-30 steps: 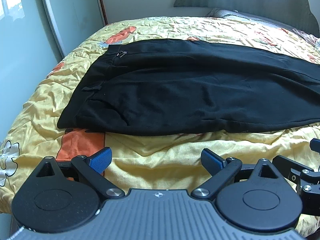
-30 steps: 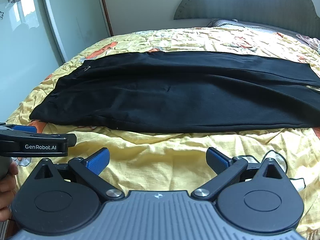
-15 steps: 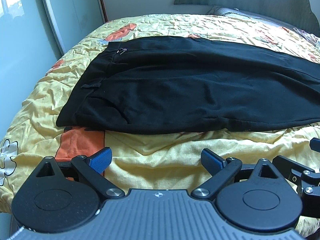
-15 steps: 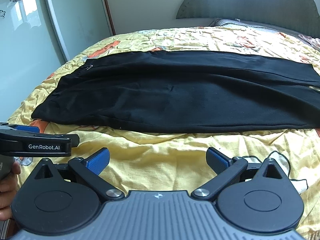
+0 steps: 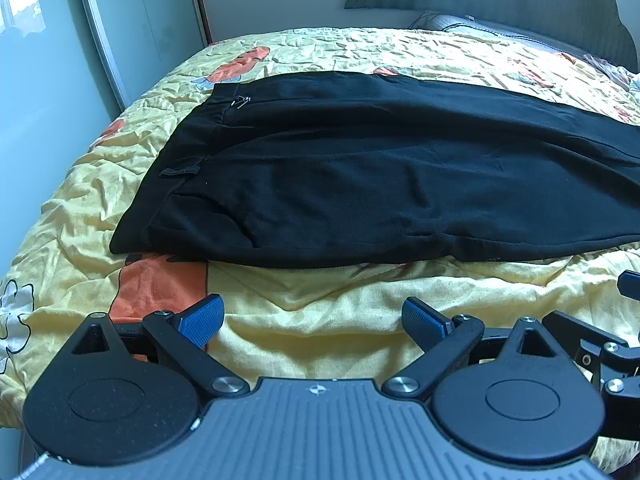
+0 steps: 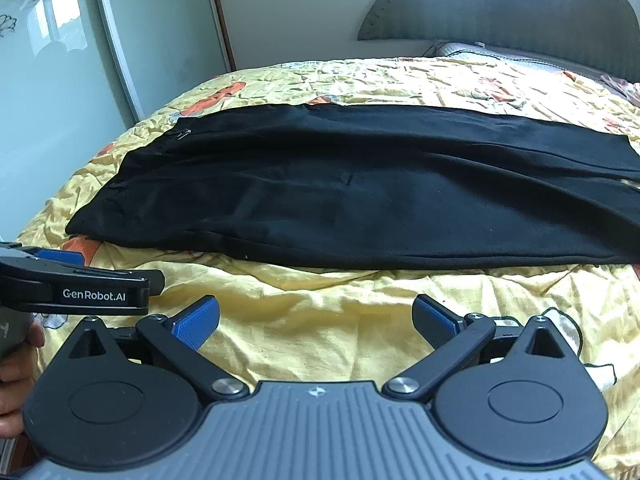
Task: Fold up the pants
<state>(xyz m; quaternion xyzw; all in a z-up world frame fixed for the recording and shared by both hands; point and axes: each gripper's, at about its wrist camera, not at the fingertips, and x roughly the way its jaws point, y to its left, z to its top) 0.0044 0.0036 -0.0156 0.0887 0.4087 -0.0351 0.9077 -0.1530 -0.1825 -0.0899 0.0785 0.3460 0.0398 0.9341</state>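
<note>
The bed (image 5: pixel 360 320) has a yellow patterned cover. On it the black pants (image 5: pixel 380 184) lie flat, waist to the left. The left gripper (image 5: pixel 312 316) and the right gripper (image 6: pixel 316 318) hover before the near edge, both released and empty.

daylight, fairly bright | glare on wardrobe door (image 6: pixel 52 36) | fisheye edge bending | sharp
</note>
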